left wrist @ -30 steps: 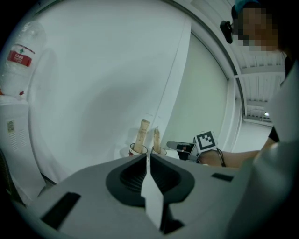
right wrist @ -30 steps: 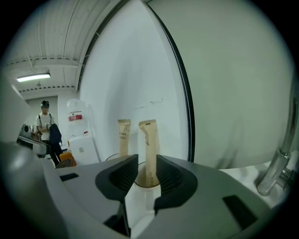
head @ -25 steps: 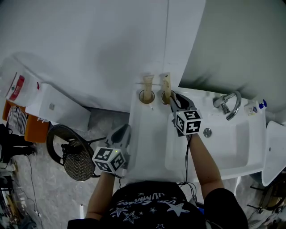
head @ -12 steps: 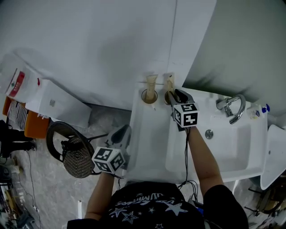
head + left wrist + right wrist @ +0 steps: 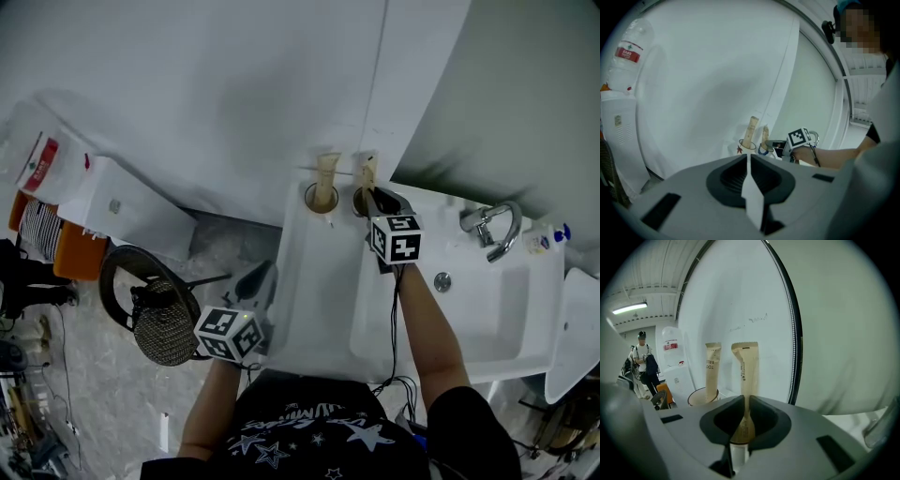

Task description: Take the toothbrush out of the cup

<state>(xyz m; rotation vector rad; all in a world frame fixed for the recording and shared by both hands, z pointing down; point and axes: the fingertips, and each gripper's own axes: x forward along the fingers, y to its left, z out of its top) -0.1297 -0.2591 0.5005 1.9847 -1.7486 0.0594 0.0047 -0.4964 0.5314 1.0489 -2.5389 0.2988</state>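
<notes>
At the far left a clear water bottle (image 5: 36, 161) was seen next to a white cabinet (image 5: 122, 220); below these a round black mesh object (image 5: 161, 330) lay on the floor. The left gripper (image 5: 255, 279) was held low, just off the left edge of the white sink counter (image 5: 309, 300); its jaws were pressed together and nothing was gripped. At the back of the counter two cups were set side by side; the other cup (image 5: 322, 198), on the left, was occupied by a second wrapped toothbrush (image 5: 326, 172). The toothbrush (image 5: 367, 173), in its paper wrapper, was stood upright in the cup (image 5: 358, 201) on the right; the right gripper (image 5: 375, 200) had just been closed and the wrapper was pinched between its jaws. Further right, the basin (image 5: 469, 309) and the faucet (image 5: 495, 230) were seen.
</notes>
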